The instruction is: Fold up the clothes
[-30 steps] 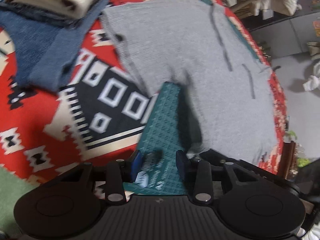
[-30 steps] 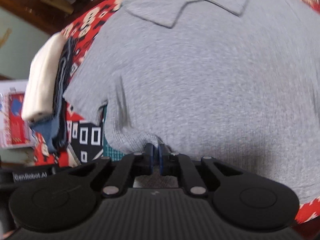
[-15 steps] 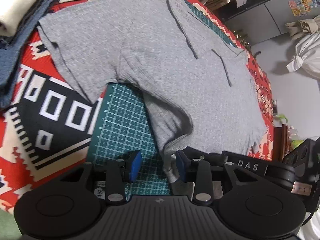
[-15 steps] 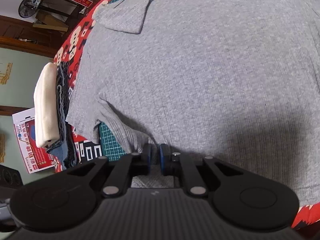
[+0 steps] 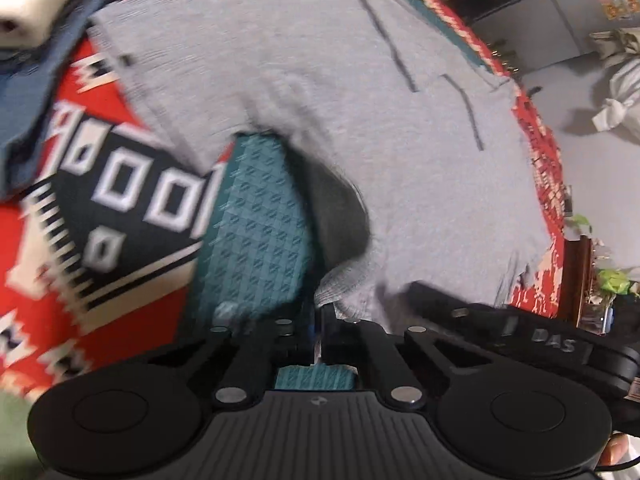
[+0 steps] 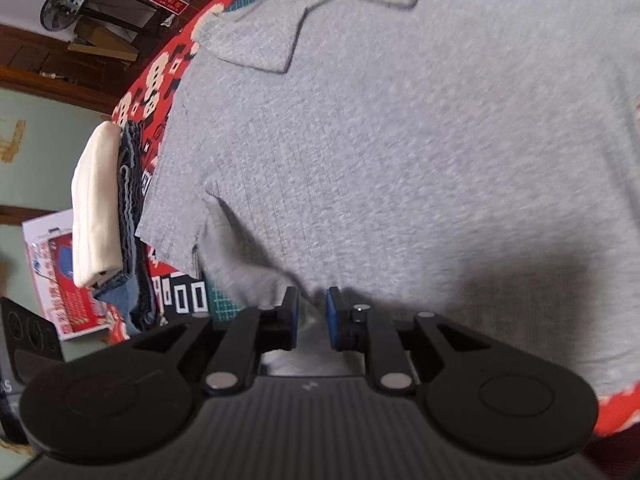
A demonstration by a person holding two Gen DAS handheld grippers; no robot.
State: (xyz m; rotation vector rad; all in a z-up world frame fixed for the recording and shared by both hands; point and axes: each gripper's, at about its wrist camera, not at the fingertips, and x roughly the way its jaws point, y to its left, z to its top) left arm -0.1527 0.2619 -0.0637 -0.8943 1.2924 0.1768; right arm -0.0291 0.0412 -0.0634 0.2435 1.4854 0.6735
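**Grey shirt pinched at its hem on the patterned cloth**

Nearest to us, the left gripper (image 5: 318, 330) has its jaws drawn together on the near edge of the grey polo shirt (image 5: 340, 120); a small bunch of ribbed fabric rises out from between the pads. Just beside it on the right we see the black body of the right gripper (image 5: 520, 340), marked with the letters DAS.

From its own camera, the right gripper (image 6: 312, 316) shows its blue pads (image 6: 331, 314) parted, with a fold of grey fabric standing in the gap. We cannot tell whether the pads press on that fabric.

Under the lifted hem lies a teal cutting mat (image 5: 256, 232) with a grid, partly covered by the shirt. The mat rests on a red patterned tablecloth (image 5: 48, 272) with black and white blocks.

Beyond the grippers, the shirt spreads wide and mostly flat across the table. One short sleeve (image 6: 176, 224) juts out on the left side, with a crease running from the armpit toward the hem. The collar (image 6: 320, 32) lies at the far end, its dark edge visible.

Farther left, near the sleeve, sits a stack of folded clothes: a cream piece (image 6: 94, 200) on top of blue denim (image 6: 130, 208). Past the table edge we see a red and white box (image 6: 60, 280) and cluttered shelves (image 6: 100, 0).
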